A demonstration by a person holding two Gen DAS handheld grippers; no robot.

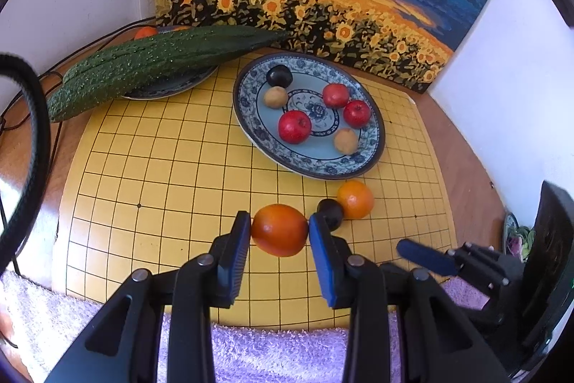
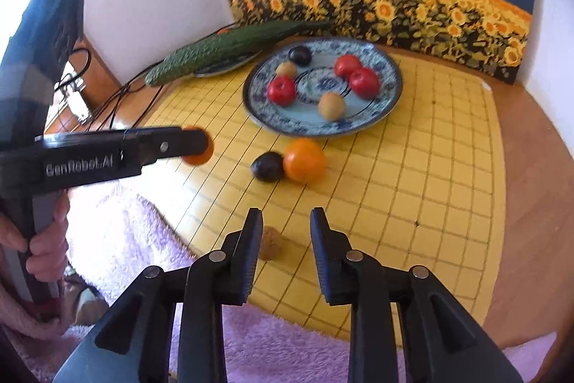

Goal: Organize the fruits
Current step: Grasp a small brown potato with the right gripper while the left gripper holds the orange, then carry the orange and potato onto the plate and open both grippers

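The left hand-held gripper [image 1: 279,229] is closed on a smooth, round orange-red fruit [image 1: 280,230], pads pressing its widest sides above the yellow gridded board [image 1: 161,185]. The right hand-held gripper [image 2: 286,221] stands apart, holding nothing. The fruit looks light, firm and somewhat slick, so this grip across its middle seems right; the blue patterned plate [image 1: 373,146] lies beyond.

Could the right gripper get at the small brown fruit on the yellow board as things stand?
Probably yes. The right gripper is open and holds nothing, and the small brown fruit lies loose on the yellow board right beside its left finger, with nothing on top of it.
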